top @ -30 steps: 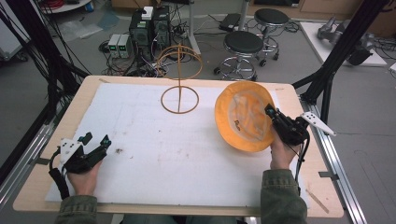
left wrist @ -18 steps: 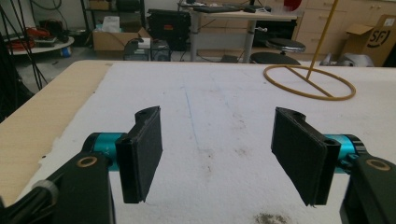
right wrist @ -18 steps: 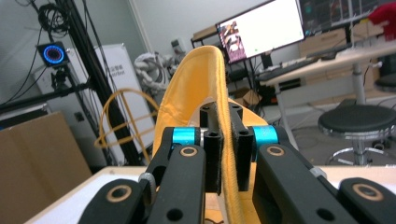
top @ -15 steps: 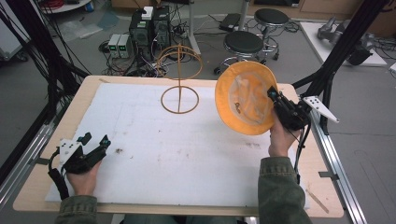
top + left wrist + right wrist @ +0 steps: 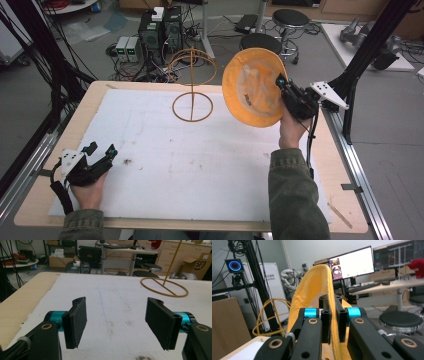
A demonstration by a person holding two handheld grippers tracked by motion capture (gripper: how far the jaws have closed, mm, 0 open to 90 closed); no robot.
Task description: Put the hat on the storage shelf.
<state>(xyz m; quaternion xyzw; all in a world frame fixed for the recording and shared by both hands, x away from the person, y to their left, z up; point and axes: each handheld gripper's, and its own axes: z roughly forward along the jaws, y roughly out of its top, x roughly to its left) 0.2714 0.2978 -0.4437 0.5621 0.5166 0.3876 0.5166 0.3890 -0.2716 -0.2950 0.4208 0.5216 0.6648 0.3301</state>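
High view: yellow floppy hat (image 5: 252, 87), brim upright, pinched in right claw (image 5: 282, 87); left claw (image 5: 102, 150) agape.

An orange-yellow hat (image 5: 253, 86) with a paler, whitish lining is seen, its brim a plain saturated yellow in the right gripper view. The wire hat stand (image 5: 192, 85) is coloured a golden tan. Both tongs, right (image 5: 281, 84) and left (image 5: 100, 150), are finished in black with teal cylinders and brass-toned rivets. The counter (image 5: 60, 150) is shown as pale wood, covered by a white mat (image 5: 190, 165) marked with faint brown smudges.
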